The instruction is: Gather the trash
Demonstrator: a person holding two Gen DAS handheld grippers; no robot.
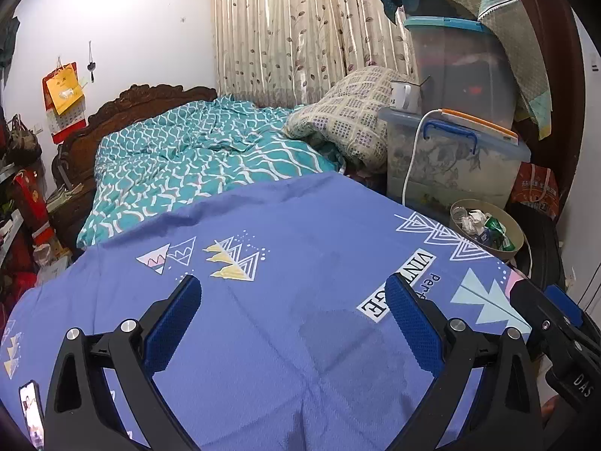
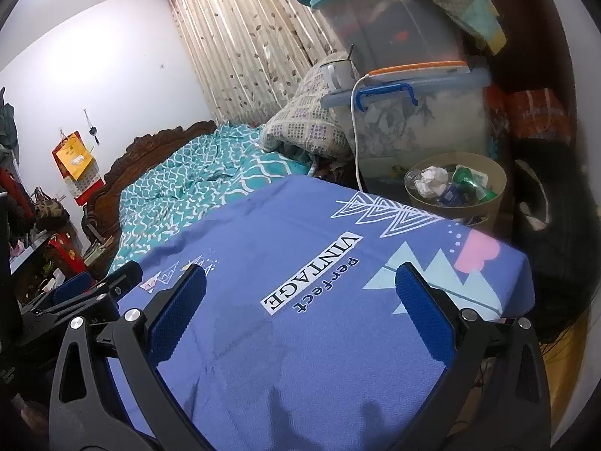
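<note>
A round beige trash bin (image 1: 515, 233) stands beside the bed's far right corner, holding crumpled white paper (image 1: 474, 221), green wrappers (image 1: 496, 230) and a clear cup. It also shows in the right wrist view (image 2: 492, 203), with the paper (image 2: 432, 180) and wrappers (image 2: 469, 180) inside. My left gripper (image 1: 295, 293) is open and empty above the blue sheet (image 1: 263, 319). My right gripper (image 2: 300, 282) is open and empty above the same sheet (image 2: 319, 338), near its right corner. Each gripper shows at the edge of the other's view.
A teal quilt (image 1: 195, 165) and a folded checked blanket (image 1: 345, 112) lie further up the bed. Stacked clear storage boxes (image 1: 450, 158) with a mug (image 1: 403, 96) stand behind the bin. A phone (image 1: 32, 413) lies at the sheet's near left. Cluttered shelves stand on the left.
</note>
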